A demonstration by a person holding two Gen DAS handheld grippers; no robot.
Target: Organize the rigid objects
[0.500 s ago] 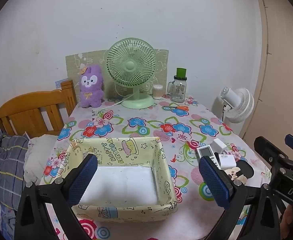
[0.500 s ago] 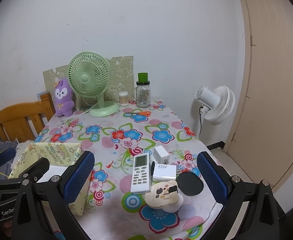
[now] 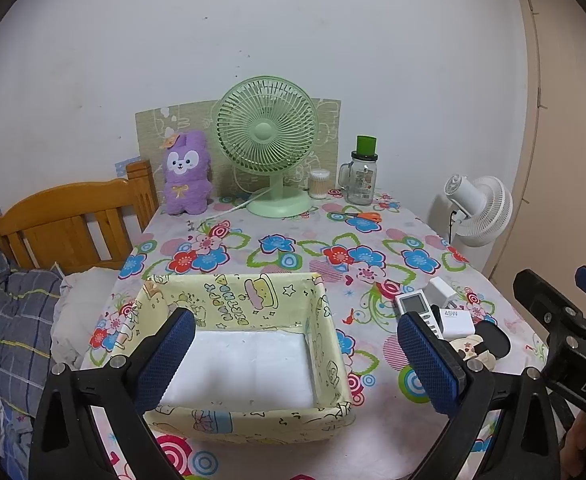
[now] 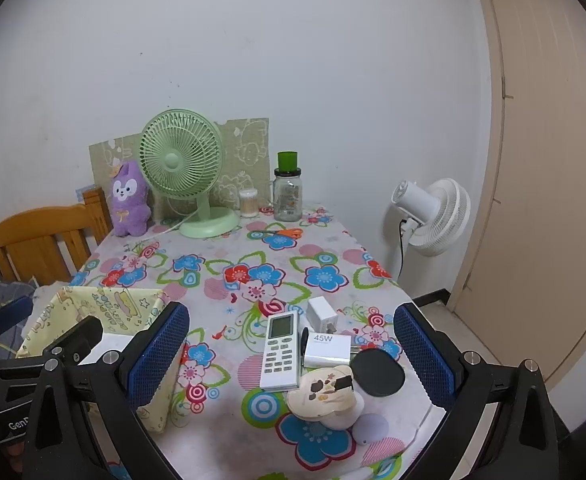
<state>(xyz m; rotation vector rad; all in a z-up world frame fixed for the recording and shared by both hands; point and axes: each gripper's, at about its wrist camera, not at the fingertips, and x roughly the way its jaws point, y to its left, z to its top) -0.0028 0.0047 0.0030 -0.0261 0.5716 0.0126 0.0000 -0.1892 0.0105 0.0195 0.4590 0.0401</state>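
Observation:
A yellow cartoon-print fabric box (image 3: 249,296) with a white bottom sits on the flowered table; my left gripper (image 3: 297,360) hovers open just in front of it. To its right lies a cluster: a white remote (image 4: 280,354), a small white charger (image 4: 321,315), a white 45W adapter (image 4: 327,349), a black disc (image 4: 379,372) and a cream case with brown patches (image 4: 323,396). My right gripper (image 4: 291,360) stands open above and in front of this cluster, touching nothing. The box's right corner (image 4: 105,304) shows at the left in the right wrist view.
At the table's back stand a green fan (image 3: 267,144), a purple plush (image 3: 187,178), a cotton-swab jar (image 3: 319,184), a green-lidded glass jar (image 3: 363,178) and orange scissors (image 3: 363,216). A wooden bed frame (image 3: 65,220) lies left, a white floor fan (image 3: 479,210) and door right.

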